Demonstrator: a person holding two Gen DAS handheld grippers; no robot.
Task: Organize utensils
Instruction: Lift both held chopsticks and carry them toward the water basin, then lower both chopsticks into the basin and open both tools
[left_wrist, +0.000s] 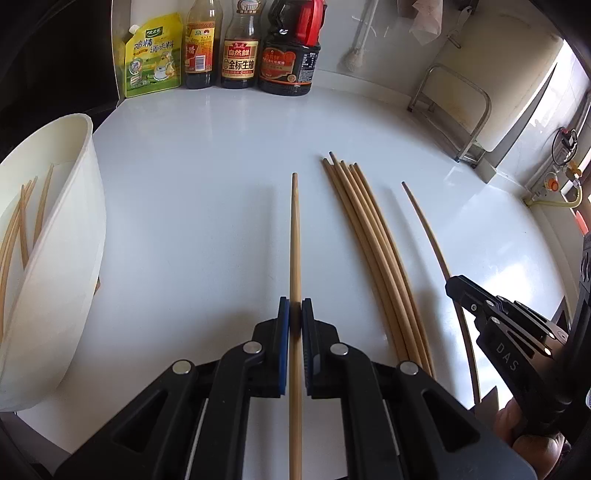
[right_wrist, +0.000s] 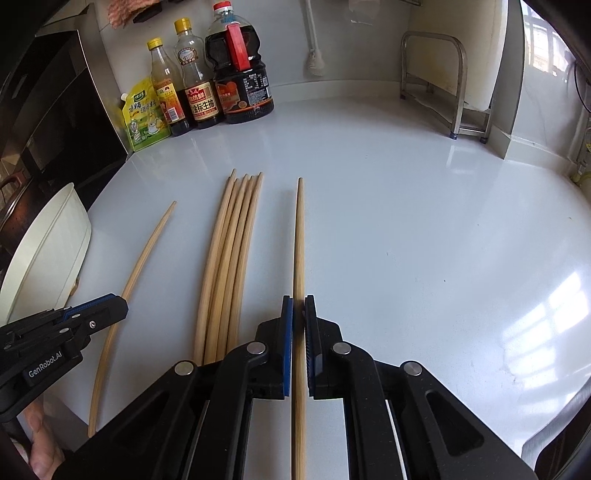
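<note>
My left gripper (left_wrist: 295, 304) is shut on a single bamboo chopstick (left_wrist: 294, 229) that points away from me over the white counter (left_wrist: 203, 184). To its right lies a bundle of several chopsticks (left_wrist: 369, 240). Right of the bundle, my right gripper (right_wrist: 298, 301) is shut on another single chopstick (right_wrist: 298, 240). Each wrist view shows the other gripper clamped on its stick: the right gripper (left_wrist: 452, 286) and the left gripper (right_wrist: 120, 306). A white tub (left_wrist: 74, 221) at the left holds several chopsticks (left_wrist: 22, 221).
Sauce bottles (left_wrist: 238, 48) and a yellow pouch (left_wrist: 153, 59) stand along the back wall. A metal rack (right_wrist: 436, 81) with a pale board is at the back right. A dark stove (right_wrist: 55, 122) borders the counter on the left. A hand (right_wrist: 40, 443) holds the left gripper.
</note>
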